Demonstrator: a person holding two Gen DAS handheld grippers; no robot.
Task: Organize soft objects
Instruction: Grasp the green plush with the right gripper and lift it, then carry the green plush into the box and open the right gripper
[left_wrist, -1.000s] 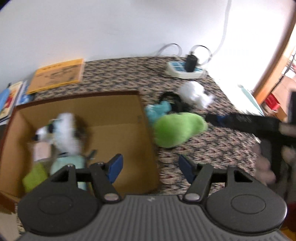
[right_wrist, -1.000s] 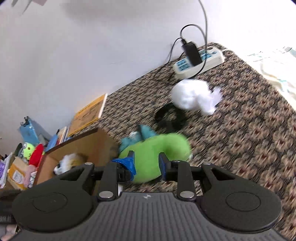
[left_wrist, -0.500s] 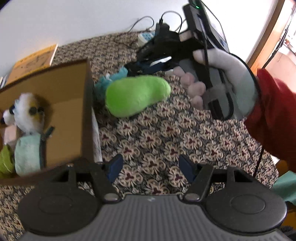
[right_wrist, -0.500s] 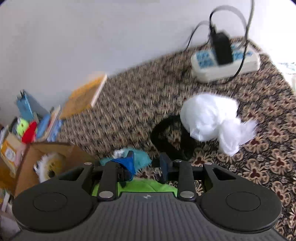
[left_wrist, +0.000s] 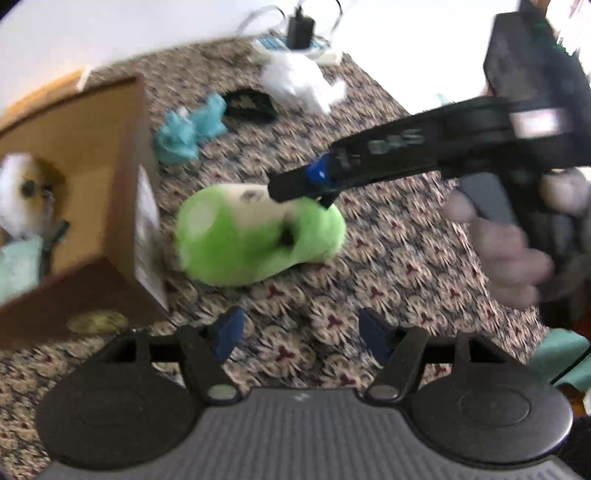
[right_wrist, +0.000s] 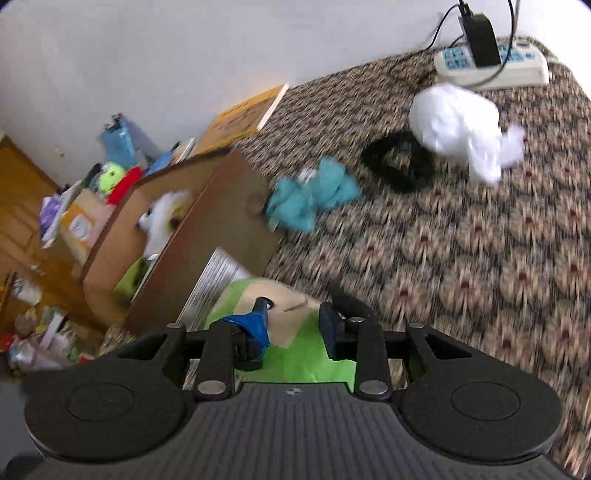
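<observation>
Green plush (left_wrist: 258, 236) sits centre frame in the left wrist view, on the patterned cloth (left_wrist: 388, 258), just beside the right wall of the cardboard box (left_wrist: 122, 177). Judged soft, light and squashy: it should deform under the pads, so a bite across the bulk of the body looks better than on a thin edge. Fabric looks grippy, low slip risk.

Right gripper (right_wrist: 293, 328) straddles the plush's pale face patch; jaws part-closed, pads at or on the fabric. Motion blur; cannot tell if it is actually clamped.

Left gripper (left_wrist: 301, 334) hovers at lower centre, jaws wide apart, holding nothing.

Box already holds a white fluffy toy (right_wrist: 166, 218), upper left of the right wrist view. Still loose on the cloth: teal plush (right_wrist: 310, 199), black band (right_wrist: 399, 166), white fluffy item (right_wrist: 461, 129). Power strip (right_wrist: 491, 66) upper right.
</observation>
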